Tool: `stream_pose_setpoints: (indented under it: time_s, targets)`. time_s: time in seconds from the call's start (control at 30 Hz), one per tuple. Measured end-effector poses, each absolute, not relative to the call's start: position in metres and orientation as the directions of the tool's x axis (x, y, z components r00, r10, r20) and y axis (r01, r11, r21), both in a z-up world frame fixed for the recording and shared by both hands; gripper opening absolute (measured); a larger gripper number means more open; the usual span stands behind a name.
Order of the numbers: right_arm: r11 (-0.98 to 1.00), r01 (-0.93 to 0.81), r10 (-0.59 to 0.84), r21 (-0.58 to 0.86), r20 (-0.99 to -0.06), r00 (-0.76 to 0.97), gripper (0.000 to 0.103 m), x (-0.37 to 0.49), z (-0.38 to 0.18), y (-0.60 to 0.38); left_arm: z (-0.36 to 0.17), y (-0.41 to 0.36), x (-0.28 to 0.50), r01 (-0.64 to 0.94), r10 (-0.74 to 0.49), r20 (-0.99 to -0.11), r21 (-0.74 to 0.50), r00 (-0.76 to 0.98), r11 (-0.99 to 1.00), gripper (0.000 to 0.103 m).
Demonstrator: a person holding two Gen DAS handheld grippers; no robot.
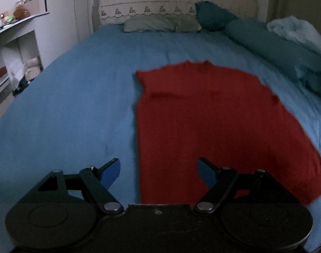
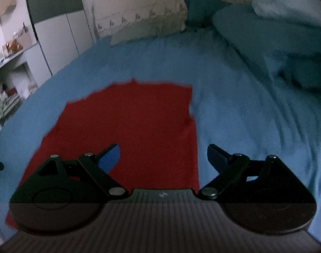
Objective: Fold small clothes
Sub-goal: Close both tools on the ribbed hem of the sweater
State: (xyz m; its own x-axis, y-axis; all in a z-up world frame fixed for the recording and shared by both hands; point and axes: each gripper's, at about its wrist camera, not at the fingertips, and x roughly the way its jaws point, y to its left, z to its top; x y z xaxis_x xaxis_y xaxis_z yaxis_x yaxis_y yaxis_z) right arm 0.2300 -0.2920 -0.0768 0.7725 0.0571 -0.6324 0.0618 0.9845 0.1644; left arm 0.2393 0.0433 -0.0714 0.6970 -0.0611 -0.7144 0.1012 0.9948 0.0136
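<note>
Blue bedsheet (image 1: 76, 105), flat red garment (image 1: 202, 126)

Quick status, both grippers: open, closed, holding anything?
Left gripper: open, holding nothing, above the near edge of the red garment.
Right gripper: open, holding nothing, over the garment's right edge.

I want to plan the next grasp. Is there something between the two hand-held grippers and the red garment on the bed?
Nothing visible. The red garment lies flat on the blue bedsheet, directly ahead of the open left hand-held gripper and right hand-held gripper. The pillows lie far behind it.
</note>
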Motion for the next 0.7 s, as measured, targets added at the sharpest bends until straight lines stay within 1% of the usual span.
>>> stream_pose_setpoints:
  time_s: [0.07, 0.13, 0.2, 0.23, 0.27, 0.3, 0.33, 0.4, 0.47, 0.5, 0.53, 0.57, 0.6, 0.7]
  targets:
    - [0.990, 0.039, 0.055, 0.133, -0.637, 0.769, 0.103, 0.199, -0.101, -0.286, -0.089, 0.042, 0.218, 0.081, -0.053, -0.710, 0.006, 0.702, 0.997, 0.078]
    - [0.995, 0.030, 0.037, 0.092, -0.640, 0.768, 0.103, 0.176, -0.124, -0.280, -0.105, 0.041, 0.199, 0.047, -0.032, -0.701, 0.002, 0.713, 0.999, 0.077]
    - [0.998, 0.032, 0.013, 0.059, -0.635, 0.772, 0.100, 0.157, -0.144, -0.275, -0.118, 0.041, 0.186, 0.022, -0.016, -0.688, 0.000, 0.726, 1.000, 0.071]
    - [0.998, 0.034, 0.005, 0.049, -0.630, 0.777, 0.098, 0.150, -0.152, -0.273, -0.122, 0.043, 0.181, 0.014, -0.011, -0.681, -0.002, 0.732, 1.000, 0.067]
    - [0.998, 0.041, -0.005, 0.043, -0.621, 0.784, 0.096, 0.143, -0.159, -0.272, -0.126, 0.044, 0.177, 0.007, -0.007, -0.676, -0.003, 0.737, 1.000, 0.065]
    - [0.998, 0.048, -0.014, 0.039, -0.613, 0.790, 0.096, 0.136, -0.163, -0.272, -0.130, 0.043, 0.171, 0.002, -0.003, -0.672, -0.002, 0.741, 1.000, 0.064]
    - [0.998, 0.060, -0.028, 0.033, -0.604, 0.797, 0.094, 0.130, -0.167, -0.270, -0.133, 0.042, 0.167, 0.005, -0.005, -0.666, -0.003, 0.746, 1.000, 0.060]
    - [0.996, 0.078, -0.045, 0.030, -0.593, 0.804, 0.092, 0.124, -0.173, -0.271, -0.134, 0.040, 0.161, 0.008, -0.002, -0.655, 0.007, 0.755, 1.000, 0.058]
    - [0.995, 0.092, -0.053, 0.033, -0.605, 0.795, 0.090, 0.119, -0.176, -0.271, -0.137, 0.037, 0.160, 0.008, 0.002, -0.657, 0.013, 0.754, 1.000, 0.050]
    - [0.994, 0.098, -0.054, 0.038, -0.618, 0.784, 0.088, 0.119, -0.177, -0.272, -0.139, 0.037, 0.158, 0.007, 0.001, -0.659, 0.010, 0.752, 1.000, 0.049]
    - [0.994, 0.104, -0.058, 0.037, -0.634, 0.772, 0.082, 0.118, -0.181, -0.271, -0.140, 0.038, 0.156, 0.008, 0.003, -0.662, 0.013, 0.749, 1.000, 0.048]
    - [0.993, 0.109, -0.062, 0.033, -0.647, 0.760, 0.078, 0.118, -0.183, -0.271, -0.141, 0.036, 0.157, 0.006, 0.009, -0.667, 0.019, 0.745, 1.000, 0.047]
    - [0.993, 0.113, -0.063, 0.035, -0.651, 0.757, 0.078, 0.116, -0.185, -0.270, -0.141, 0.036, 0.157, 0.005, 0.012, -0.671, 0.022, 0.742, 1.000, 0.046]
    - [0.991, 0.124, -0.070, 0.039, -0.650, 0.757, 0.073, 0.113, -0.186, -0.267, -0.143, 0.034, 0.160, 0.012, 0.008, -0.685, 0.024, 0.728, 1.000, 0.041]
